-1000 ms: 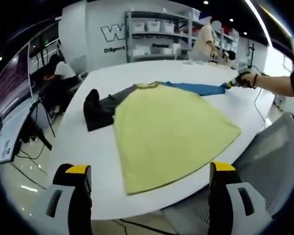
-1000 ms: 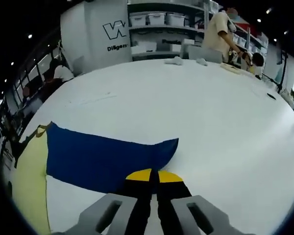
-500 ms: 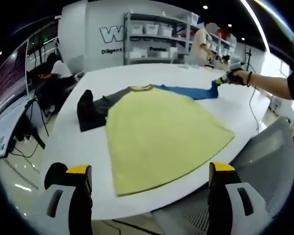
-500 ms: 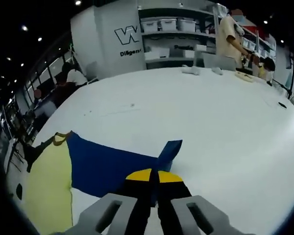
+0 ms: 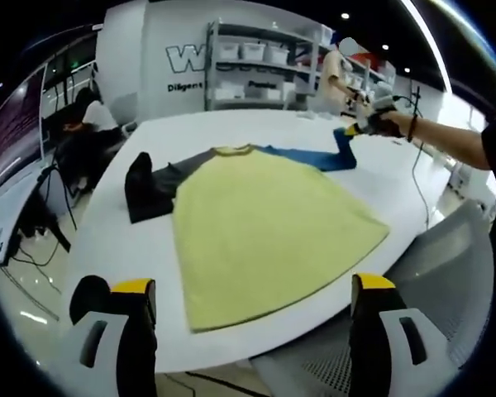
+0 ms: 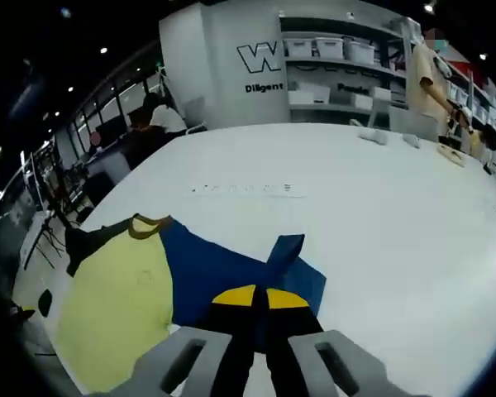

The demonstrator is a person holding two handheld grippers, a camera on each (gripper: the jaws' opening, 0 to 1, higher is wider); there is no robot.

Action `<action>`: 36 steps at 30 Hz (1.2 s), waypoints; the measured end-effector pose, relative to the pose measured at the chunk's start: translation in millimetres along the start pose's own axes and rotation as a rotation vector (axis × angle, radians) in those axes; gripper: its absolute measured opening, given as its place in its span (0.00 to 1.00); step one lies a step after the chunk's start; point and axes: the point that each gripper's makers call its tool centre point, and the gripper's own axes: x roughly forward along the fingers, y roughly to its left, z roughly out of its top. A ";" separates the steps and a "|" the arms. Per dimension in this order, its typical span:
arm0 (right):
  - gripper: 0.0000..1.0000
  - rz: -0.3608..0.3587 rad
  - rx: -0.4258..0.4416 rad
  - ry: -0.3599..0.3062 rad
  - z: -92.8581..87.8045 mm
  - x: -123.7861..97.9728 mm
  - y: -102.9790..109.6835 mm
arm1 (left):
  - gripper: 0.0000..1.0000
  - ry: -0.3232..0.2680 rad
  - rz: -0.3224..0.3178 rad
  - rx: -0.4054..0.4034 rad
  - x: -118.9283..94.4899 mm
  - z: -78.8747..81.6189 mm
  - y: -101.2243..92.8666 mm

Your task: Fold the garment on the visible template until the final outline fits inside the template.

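Garment (image 5: 264, 223) is being seen spread on the white table (image 5: 231, 124) in the left gripper view: a yellow-green body lying flat, a dark grey sleeve (image 5: 161, 178) trailing off to the view's left with its cuff bunched, and a blue sleeve (image 5: 314, 155) stretching toward the far right. The hem of the body is lying near the table's near edge. No template outline can be made out on the tabletop.

Left gripper (image 5: 252, 302) is being held off the table's near edge, its jaws standing wide apart with nothing between them and nothing touched.

Right gripper (image 6: 260, 304) is being shown with its yellow-tipped jaws pressed together, and the end of the blue sleeve (image 6: 256, 273) is being pinched between them. The cuff end is being lifted, a fold of blue cloth standing up just beyond the tips. In the left gripper view the same gripper (image 5: 365, 126) is being seen at the far side of the table, held in a hand (image 5: 390, 124), with the sleeve end raised off the surface.

Shelving with white bins (image 5: 248, 58) is standing behind the table. A person (image 6: 430, 78) is standing by the shelves; another is being seen seated at a desk (image 5: 91, 120) at the left.
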 end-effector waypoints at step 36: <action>0.00 0.297 -0.098 0.003 23.6 49.6 219.1 | 0.96 0.013 -0.026 0.059 -4.7 3.8 -2.2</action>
